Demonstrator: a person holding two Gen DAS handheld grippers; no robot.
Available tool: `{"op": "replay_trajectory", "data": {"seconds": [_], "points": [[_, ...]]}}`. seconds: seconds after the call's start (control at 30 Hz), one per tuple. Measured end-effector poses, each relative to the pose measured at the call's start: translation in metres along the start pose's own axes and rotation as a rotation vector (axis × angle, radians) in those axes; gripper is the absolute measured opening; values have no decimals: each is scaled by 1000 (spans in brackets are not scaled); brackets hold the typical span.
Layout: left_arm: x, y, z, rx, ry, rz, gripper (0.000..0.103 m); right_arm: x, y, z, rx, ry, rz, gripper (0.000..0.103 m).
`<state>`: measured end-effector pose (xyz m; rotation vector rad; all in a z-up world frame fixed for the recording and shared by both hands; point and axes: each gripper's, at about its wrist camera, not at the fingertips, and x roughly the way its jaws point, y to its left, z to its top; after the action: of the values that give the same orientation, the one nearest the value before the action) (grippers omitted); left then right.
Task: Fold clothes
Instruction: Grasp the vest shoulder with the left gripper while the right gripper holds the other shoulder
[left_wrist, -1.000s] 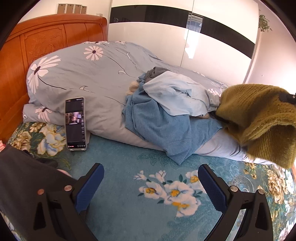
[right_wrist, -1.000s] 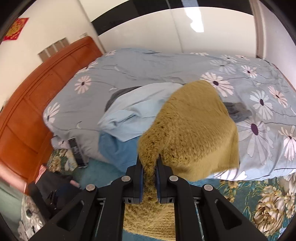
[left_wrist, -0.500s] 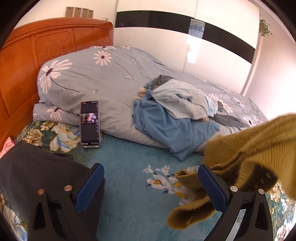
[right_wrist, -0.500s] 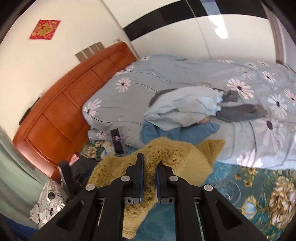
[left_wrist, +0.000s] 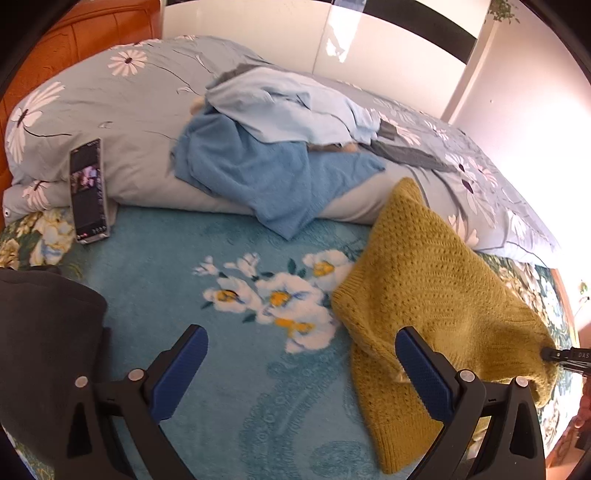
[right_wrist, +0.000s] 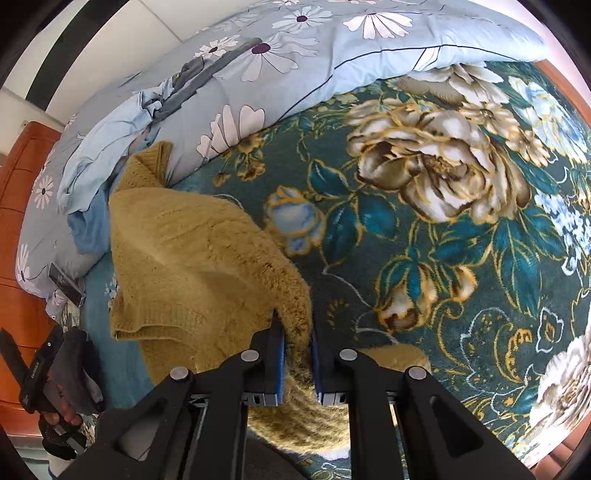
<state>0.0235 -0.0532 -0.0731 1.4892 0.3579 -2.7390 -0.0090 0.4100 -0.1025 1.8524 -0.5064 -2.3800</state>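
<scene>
The right gripper (right_wrist: 297, 363) is pinching the yellow sweater (left_wrist: 424, 291), which is lying on the floral blanket (left_wrist: 236, 365), its long axis running toward the folded duvet's (left_wrist: 122, 96) edge. The left gripper (left_wrist: 301, 373) is hovering wide apart, empty.

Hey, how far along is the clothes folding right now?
Done: a dark garment lies at the left, but I cannot tell whether it is folded. In hand: the right gripper is shut on the mustard sweater, which lies rumpled on the floral blanket; the left gripper is open and holds nothing. Left: flattening and folding the sweater, then the blue clothes pile on the duvet.
</scene>
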Motion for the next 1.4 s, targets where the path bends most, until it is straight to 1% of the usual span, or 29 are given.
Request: {"op": "replay_trajectory", "data": {"seconds": [0.07,0.1,0.13,0.23,0.27,0.3,0.33,0.37,0.43,0.53,0.6,0.67,0.73,0.8,0.83,0.87,0.9,0.93,1.07,1.23,1.33,1.4], "points": [[3,0,-2,-1,6,3,103,-2,2,-1,-31,-2,-26,18],[5,1,-2,-2,9,5,103,-7,9,1,-76,-17,-68,19],[7,1,-3,-2,12,7,103,-13,17,2,-120,-34,-109,25],[12,2,-6,-4,22,12,103,-32,46,4,-263,-111,-228,34],[13,2,-7,-4,25,14,103,-35,58,4,-314,-129,-254,37],[15,2,-7,-5,28,15,103,-26,78,-1,-382,-117,-218,44],[17,2,-8,-5,31,17,103,-17,99,-5,-450,-106,-182,49],[17,5,-9,-14,34,19,103,-8,120,-10,-518,-94,-146,50],[15,11,-11,-30,35,17,103,11,162,-19,-652,-67,-75,56],[12,20,-12,-34,32,25,103,57,227,-47,-834,0,11,56],[9,26,-12,-37,30,32,103,83,260,-63,-925,38,34,56],[8,32,-13,-43,30,36,103,107,284,-75,-1018,51,1,56],[9,38,-14,-52,34,38,103,123,298,-82,-1069,74,-27,56],[14,35,-14,-52,41,30,103,133,302,-81,-1083,68,-86,56],[17,34,-14,-52,44,26,103,135,300,-77,-1069,65,-114,55],[20,32,-14,-52,48,21,103,137,297,-71,-1050,62,-139,50],[22,31,-14,-52,51,17,103,137,294,-65,-1015,60,-145,27],[25,30,-14,-52,55,12,103,134,290,-58,-979,52,-150,9],[36,24,-13,-51,69,-5,103,84,256,-15,-843,-65,-141,9],[59,-11,4,10,90,-60,103,22,213,39,-671,-211,-134,8],[74,-32,14,48,102,-94,103,-23,180,73,-618,-327,-230,8],[83,-46,21,73,110,-116,103,-45,158,93,-595,-377,-301,8]]}}
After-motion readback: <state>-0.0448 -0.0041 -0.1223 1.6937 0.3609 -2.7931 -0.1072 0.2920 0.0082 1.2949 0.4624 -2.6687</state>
